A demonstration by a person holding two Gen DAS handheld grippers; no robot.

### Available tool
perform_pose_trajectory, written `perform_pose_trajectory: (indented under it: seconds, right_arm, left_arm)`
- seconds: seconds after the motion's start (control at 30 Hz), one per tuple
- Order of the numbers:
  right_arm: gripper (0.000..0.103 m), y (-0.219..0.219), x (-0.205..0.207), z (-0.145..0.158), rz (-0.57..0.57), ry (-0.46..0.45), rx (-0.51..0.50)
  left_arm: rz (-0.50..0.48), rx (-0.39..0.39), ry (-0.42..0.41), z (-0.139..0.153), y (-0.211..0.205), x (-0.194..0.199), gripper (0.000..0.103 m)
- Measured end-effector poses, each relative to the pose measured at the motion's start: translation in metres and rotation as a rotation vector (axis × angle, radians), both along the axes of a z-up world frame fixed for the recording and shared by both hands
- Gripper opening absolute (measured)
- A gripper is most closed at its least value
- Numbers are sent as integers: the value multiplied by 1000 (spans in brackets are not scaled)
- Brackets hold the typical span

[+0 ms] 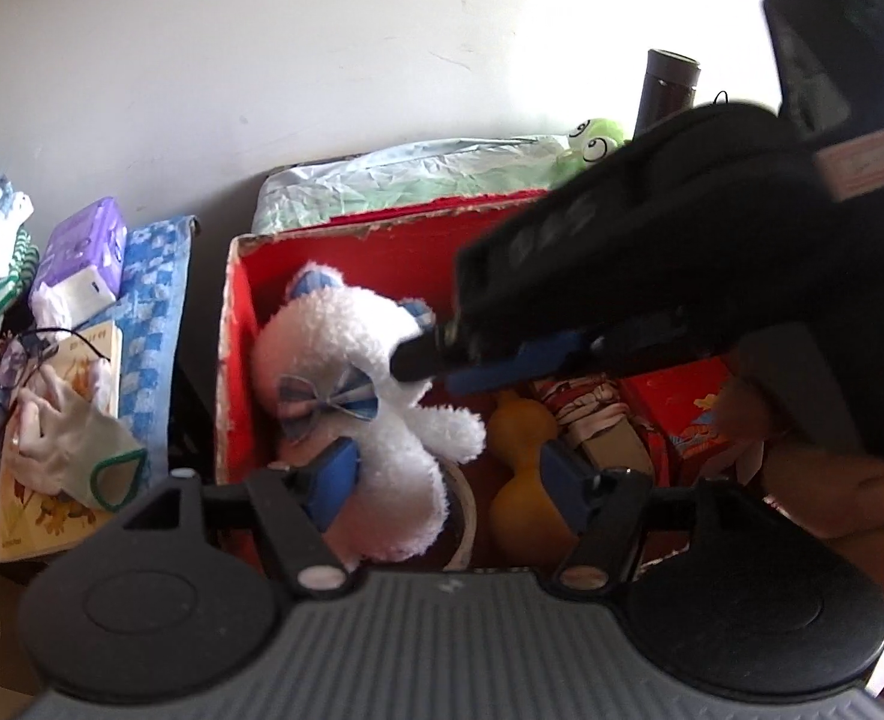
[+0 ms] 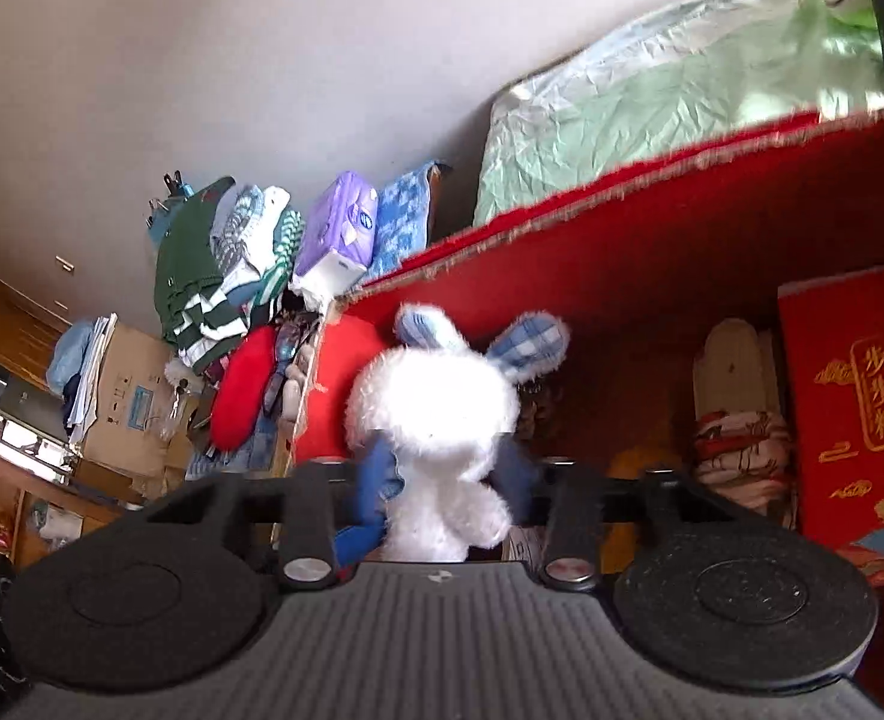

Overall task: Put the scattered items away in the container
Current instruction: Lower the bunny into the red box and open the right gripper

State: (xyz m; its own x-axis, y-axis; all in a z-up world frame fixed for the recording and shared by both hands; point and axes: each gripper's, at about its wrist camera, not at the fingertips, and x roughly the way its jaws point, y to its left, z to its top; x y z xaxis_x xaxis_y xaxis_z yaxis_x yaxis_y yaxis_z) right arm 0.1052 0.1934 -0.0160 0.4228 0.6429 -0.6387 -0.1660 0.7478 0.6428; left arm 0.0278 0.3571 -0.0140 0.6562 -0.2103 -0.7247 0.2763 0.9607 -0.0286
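Observation:
A white plush bunny with blue checked ears and a bow tie lies inside the red box. My right gripper comes in from the right and is shut on the bunny near its head. In the right wrist view the bunny sits pinched between the blue fingers of that gripper, with the red box wall behind it. My left gripper hangs open over the box. Its left pad is beside the bunny's legs and its right pad is over a yellow gourd.
The box also holds a patterned bundle and a red gift carton. Left of the box lie a purple tissue pack, a blue checked cloth, a white glove and folded clothes. Behind it sit a green frog toy and a dark flask.

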Motion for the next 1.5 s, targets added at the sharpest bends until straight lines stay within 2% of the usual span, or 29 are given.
perform_pose_trajectory:
  seconds: [0.13,0.4,0.47,0.53,0.6,0.8,0.97,1.17,1.37,1.5]
  right_arm:
    - [21,24,5,-8,28,19,-61]
    - [24,27,7,-9,81,-9,-99]
    - [25,25,3,-7,71,-28,-101]
    - [34,20,-3,-4,41,-63,-118]
    - [34,13,-8,-3,6,-91,-143]
    - [32,-2,-14,-12,-41,-78,-160]
    - [31,1,-21,-8,-40,-162,-208]
    - [31,1,-12,-14,-4,-126,-196]
    - [30,9,-17,-13,25,-177,-247]
    - [31,0,-16,-17,20,-167,-157]
  left_arm:
    - [-5,37,-11,-3,-3,-4,64]
    - [3,55,-17,-6,-9,-5,67]
    - [7,55,-18,-5,-10,-6,67]
    - [11,55,-21,-5,-10,-7,68]
    - [18,57,-29,-6,-10,-7,69]
    - [37,77,-50,-9,-15,-9,72]
    - [45,74,-79,-11,-15,-12,72]
    - [70,85,-107,-14,-19,-13,73]
    - [94,96,-124,-15,-23,-13,75]
    - [113,104,-135,-13,-23,-17,75]
